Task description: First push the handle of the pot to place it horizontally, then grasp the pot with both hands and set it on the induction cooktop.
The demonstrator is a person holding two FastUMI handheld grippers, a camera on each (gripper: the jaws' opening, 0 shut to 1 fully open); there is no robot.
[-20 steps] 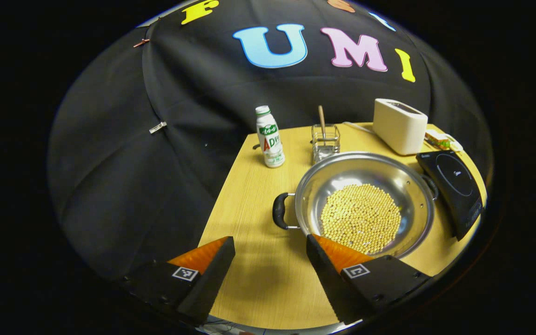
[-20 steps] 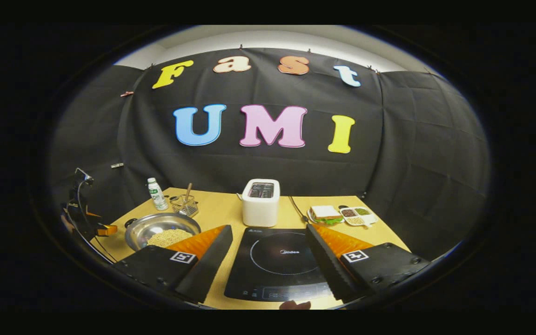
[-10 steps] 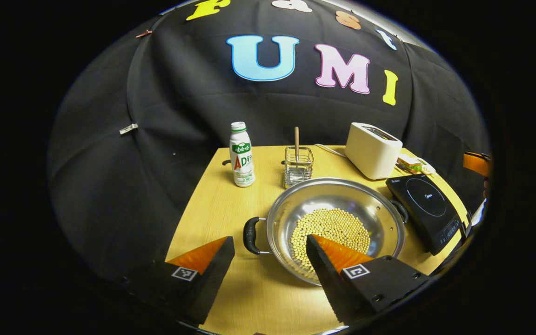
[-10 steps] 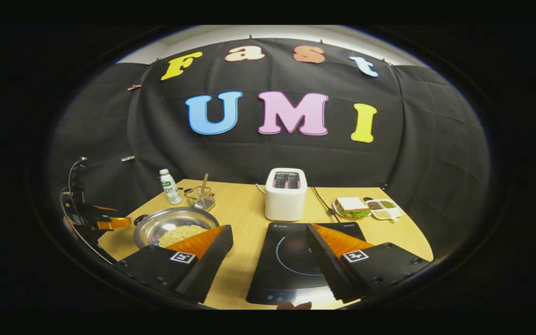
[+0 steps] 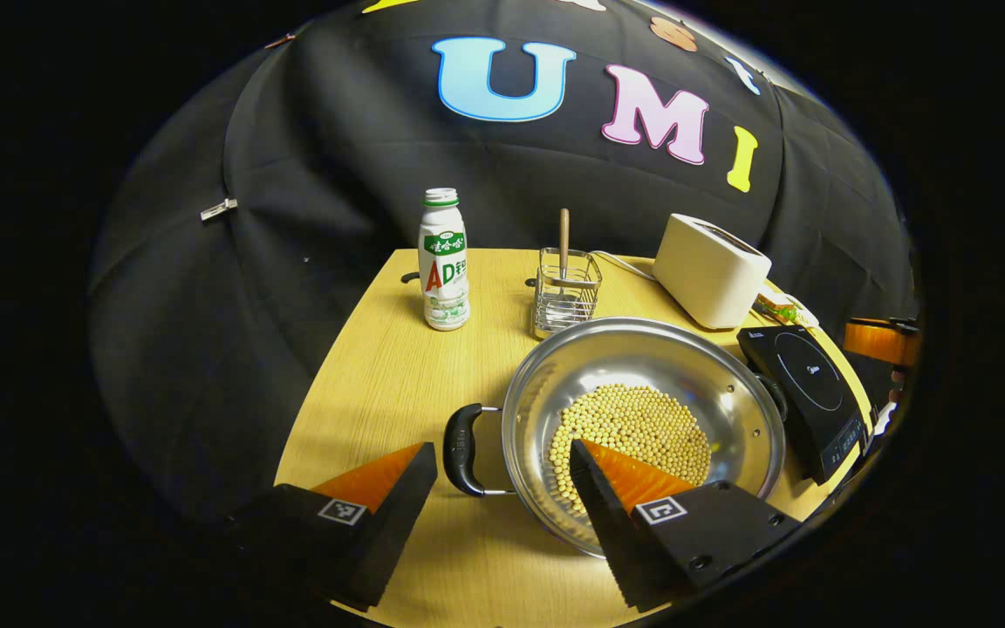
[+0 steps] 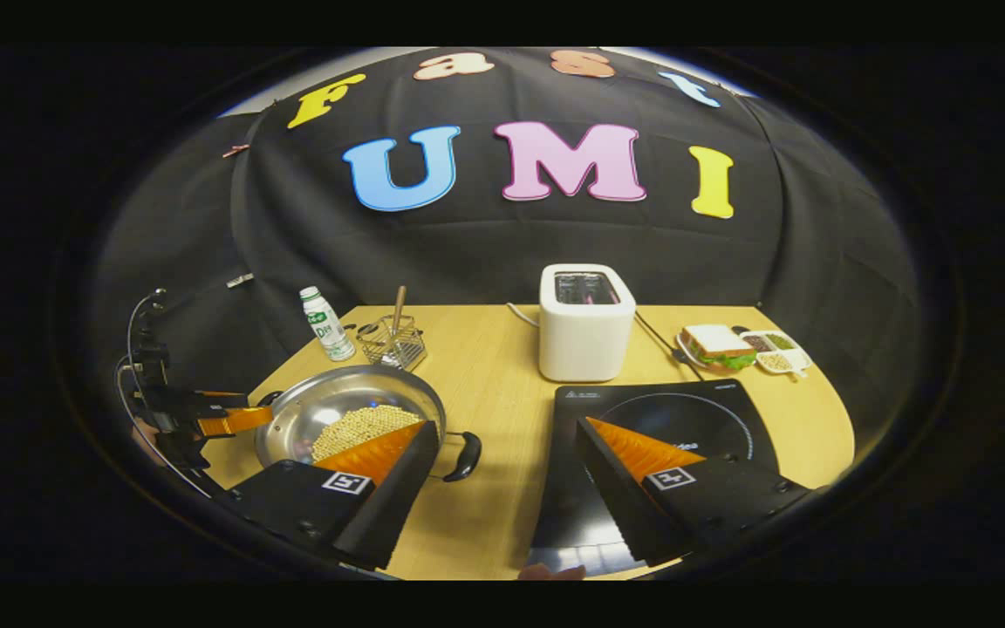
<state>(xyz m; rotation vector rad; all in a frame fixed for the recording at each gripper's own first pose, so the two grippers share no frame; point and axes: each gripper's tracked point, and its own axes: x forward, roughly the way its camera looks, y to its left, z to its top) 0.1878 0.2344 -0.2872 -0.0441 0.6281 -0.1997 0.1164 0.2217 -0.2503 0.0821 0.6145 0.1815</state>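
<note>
By the pot [image 5: 642,419], left tongs [image 5: 502,462] gape.

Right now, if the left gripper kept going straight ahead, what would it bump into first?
Probably the pot's black handle: it sits just ahead of the open left gripper, between its fingers. The steel pot of soybeans lies right behind. Depth is hard to judge here.

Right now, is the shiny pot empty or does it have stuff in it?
Not empty. The pot holds a low pile of small yellow beans on its bottom.
</note>
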